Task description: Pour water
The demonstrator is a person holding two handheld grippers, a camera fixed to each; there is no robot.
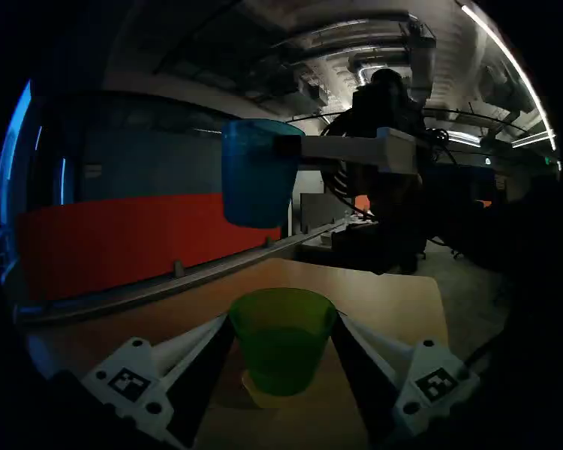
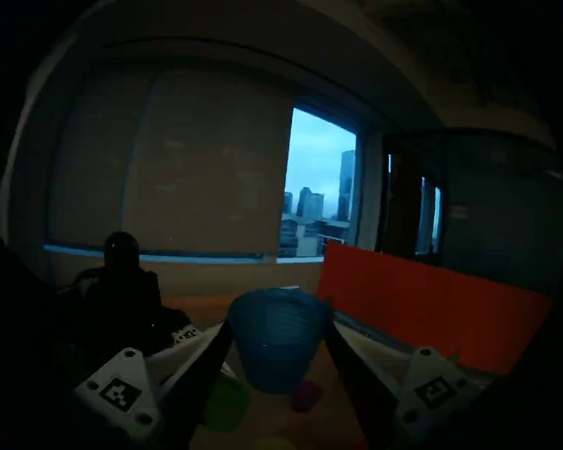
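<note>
The left tongs (image 1: 282,324) grip a green cup (image 1: 281,356) on both sides; it stands upright on the pale worktop (image 1: 390,300). The right tongs (image 2: 278,330) clasp a blue cup (image 2: 276,349), held roughly upright in the air, above and beyond the green one and apart from it. A red panel (image 1: 131,240) runs along behind.

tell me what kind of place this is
Probably an office, dimly lit: exposed ceiling ducts and strip lights overhead, a red partition beside the wooden table, and a window looking out on city towers.
</note>
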